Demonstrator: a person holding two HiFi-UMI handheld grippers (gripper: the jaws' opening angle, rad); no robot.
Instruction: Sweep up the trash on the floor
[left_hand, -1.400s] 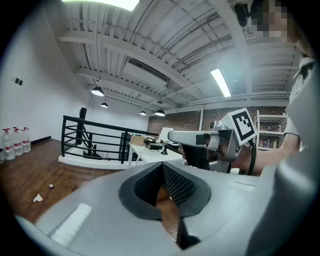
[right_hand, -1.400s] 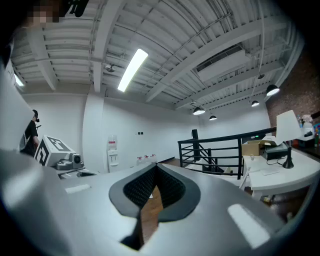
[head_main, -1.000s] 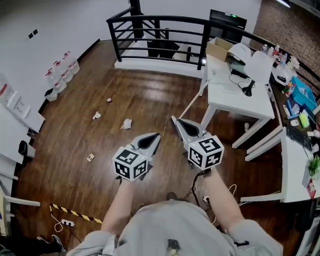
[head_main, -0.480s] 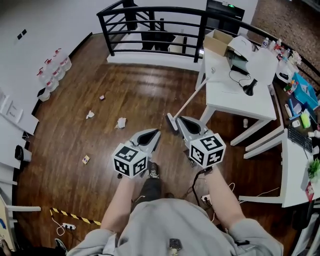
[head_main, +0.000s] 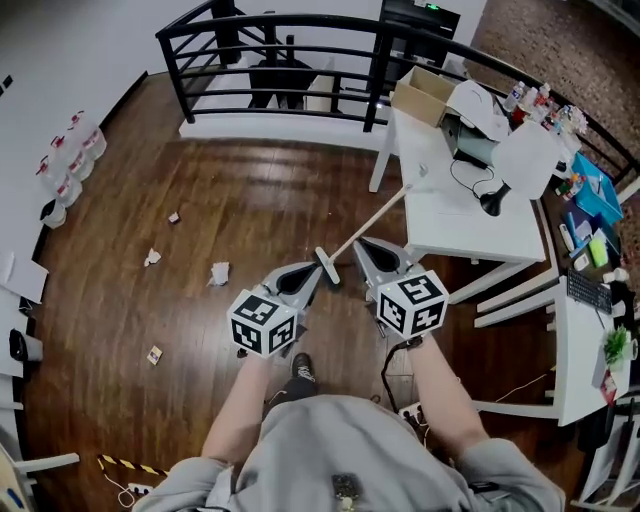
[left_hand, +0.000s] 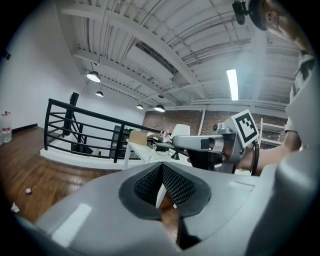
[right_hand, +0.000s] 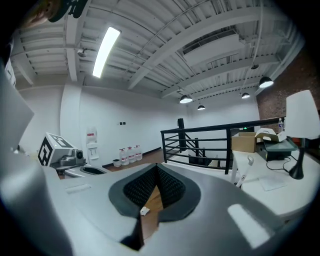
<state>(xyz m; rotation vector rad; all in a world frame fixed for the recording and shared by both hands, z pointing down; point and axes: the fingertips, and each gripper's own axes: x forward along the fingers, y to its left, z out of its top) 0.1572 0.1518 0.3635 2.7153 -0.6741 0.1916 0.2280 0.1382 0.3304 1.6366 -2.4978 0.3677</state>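
Note:
A broom leans against the white table, its pale handle (head_main: 375, 220) slanting down to a small head (head_main: 327, 267) on the wooden floor. Crumpled paper scraps (head_main: 219, 272) (head_main: 152, 257) (head_main: 174, 216) and a small box (head_main: 154, 354) lie scattered to the left. My left gripper (head_main: 314, 270) is shut and empty, its tip just left of the broom head. My right gripper (head_main: 358, 244) is shut and empty too, just right of the handle. In the left gripper view the jaws (left_hand: 161, 174) meet; in the right gripper view the jaws (right_hand: 156, 174) meet, with the handle's top (right_hand: 246, 169) ahead.
The white table (head_main: 450, 215) on the right carries a cardboard box (head_main: 425, 95) and a black lamp (head_main: 492, 200). A black railing (head_main: 290, 40) closes off the far side. Water bottles (head_main: 70, 165) stand by the left wall. Cables (head_main: 405, 405) trail near my feet.
I have walked forward with both grippers shut. The broom head has come from well ahead to right between the gripper tips, and the trash has slid leftward in the head view.

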